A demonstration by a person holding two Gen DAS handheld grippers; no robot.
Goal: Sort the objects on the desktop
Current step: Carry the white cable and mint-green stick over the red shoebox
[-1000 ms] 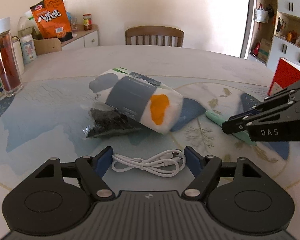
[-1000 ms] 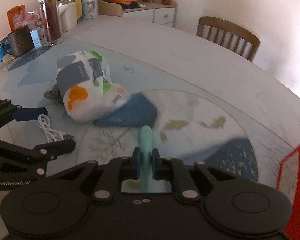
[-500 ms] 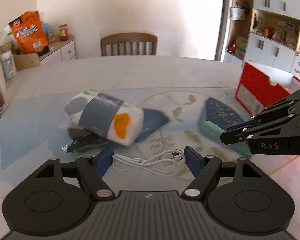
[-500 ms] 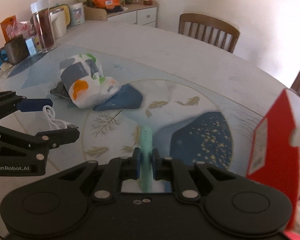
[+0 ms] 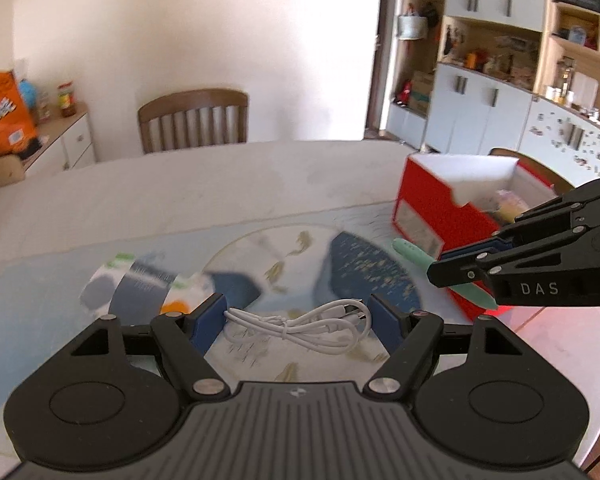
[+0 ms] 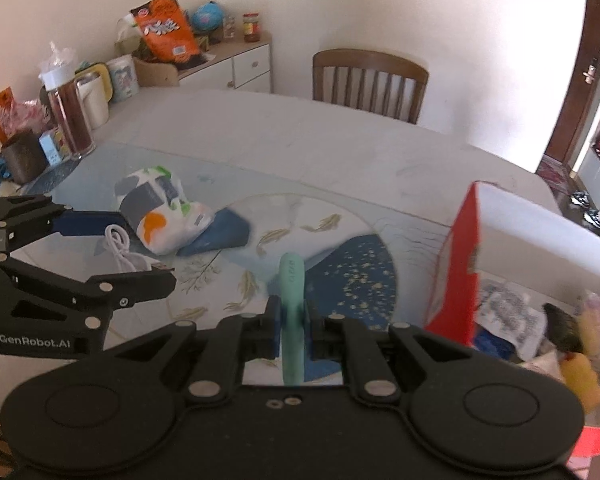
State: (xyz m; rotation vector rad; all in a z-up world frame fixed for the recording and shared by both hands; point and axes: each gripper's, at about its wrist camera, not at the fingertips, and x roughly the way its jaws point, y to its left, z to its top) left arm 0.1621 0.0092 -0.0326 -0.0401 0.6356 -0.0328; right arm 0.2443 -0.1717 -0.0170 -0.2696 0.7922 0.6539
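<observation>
Left gripper [image 5: 296, 316]: jaws partly spread, pads pressing the two ends of a coiled white cable [image 5: 300, 322], carried above the table [image 5: 180, 184].
Right gripper [image 6: 292, 320]: clamped tight on a slim mint-green stick [image 6: 291, 280] near its middle, tip pointing forward.
Cable handling: light and floppy; loops can slip out sideways, so the grip across the tied bundle suits it best. A stray plug end seems to dangle on one side, though blur makes that hard to confirm.
Green stick handling: looks stiff, smooth and light; a mid-length hold keeps it balanced, yet a smooth body could slide if tilted steeply.
Red box [image 6: 456, 264]: open-topped, at the right of the table, already holding packets and soft items; judged to be the sorting bin.
Patterned packet [image 6: 160, 212]: lies on the table mat, soft-sided, not yet sorted.
Next step, by judgement: bring each item over the box opening and release it low.
</observation>
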